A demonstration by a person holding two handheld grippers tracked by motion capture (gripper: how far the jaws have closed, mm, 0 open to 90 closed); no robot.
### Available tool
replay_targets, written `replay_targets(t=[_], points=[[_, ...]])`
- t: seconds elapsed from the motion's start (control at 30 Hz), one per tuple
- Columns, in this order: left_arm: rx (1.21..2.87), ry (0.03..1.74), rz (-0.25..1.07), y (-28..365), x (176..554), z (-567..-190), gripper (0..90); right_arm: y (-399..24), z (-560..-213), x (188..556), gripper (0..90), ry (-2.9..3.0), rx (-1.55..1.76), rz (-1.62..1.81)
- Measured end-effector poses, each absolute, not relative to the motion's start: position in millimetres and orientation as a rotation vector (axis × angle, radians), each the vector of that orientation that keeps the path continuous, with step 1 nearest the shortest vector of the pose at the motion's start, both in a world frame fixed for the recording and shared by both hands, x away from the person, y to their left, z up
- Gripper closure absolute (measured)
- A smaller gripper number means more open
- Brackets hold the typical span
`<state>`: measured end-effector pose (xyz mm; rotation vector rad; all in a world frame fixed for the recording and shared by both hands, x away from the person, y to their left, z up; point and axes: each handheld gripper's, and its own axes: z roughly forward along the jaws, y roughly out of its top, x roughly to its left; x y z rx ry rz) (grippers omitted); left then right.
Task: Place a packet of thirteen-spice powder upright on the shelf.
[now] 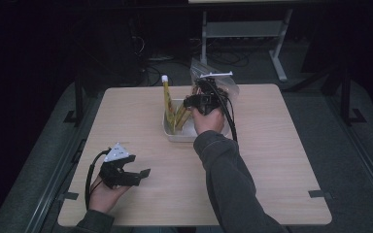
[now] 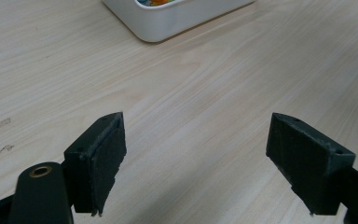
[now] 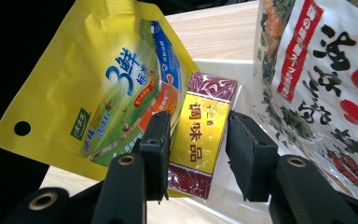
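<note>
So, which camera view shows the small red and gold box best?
The right gripper view: the red and gold box stands close up between the right tool's jaws, with its gold label sharp. In the high view the right hand and tool cover that spot in the white tray, so I cannot pick it out.

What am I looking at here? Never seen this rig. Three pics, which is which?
A person at a table holds a two-jaw gripper in each hand. The high view looks down from above; the other two come from cameras riding on each gripper. The left gripper hangs open over bare wood. The right gripper is at a white tray that holds packets: its jaws straddle a gold and maroon box, left pad touching it, a gap showing on the right, so not clamped. Beside it are a yellow pouch and a clear bag.
</note>
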<state>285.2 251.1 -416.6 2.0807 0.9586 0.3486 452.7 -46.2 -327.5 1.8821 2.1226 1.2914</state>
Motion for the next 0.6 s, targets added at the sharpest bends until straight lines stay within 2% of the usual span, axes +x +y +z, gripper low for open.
replay_targets(t=[0.6], points=[[2.083,0.957,0.347,250.8,285.3,-416.8,19.3,-45.5,-328.5,455.3,58.8,2.130,1.887,1.325]])
